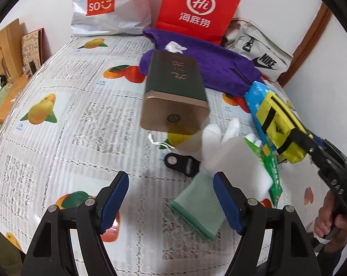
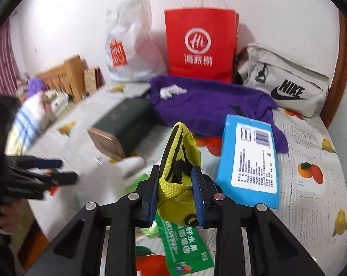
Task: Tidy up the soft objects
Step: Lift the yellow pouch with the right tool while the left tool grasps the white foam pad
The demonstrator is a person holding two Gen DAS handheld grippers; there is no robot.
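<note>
My right gripper (image 2: 175,172) is shut on a yellow fabric pouch (image 2: 180,193), its blue pads pressing both sides. The left wrist view shows the same pouch (image 1: 279,119) at the right, with the right gripper (image 1: 305,141) clamped on its near end. My left gripper (image 1: 171,181) stands open just above the tablecloth. A white glove with a green cuff (image 1: 194,209) lies between its fingers, the cuff against the right finger (image 1: 226,200). A purple towel (image 2: 207,105) lies spread at the back.
A dark green tin (image 1: 173,85) lies on its side mid-table. A blue wipes packet (image 2: 249,156) and a green packet (image 2: 184,241) lie near the pouch. Against the wall stand a red paper bag (image 2: 201,46), a white plastic bag (image 1: 104,7) and a grey Nike bag (image 2: 286,85).
</note>
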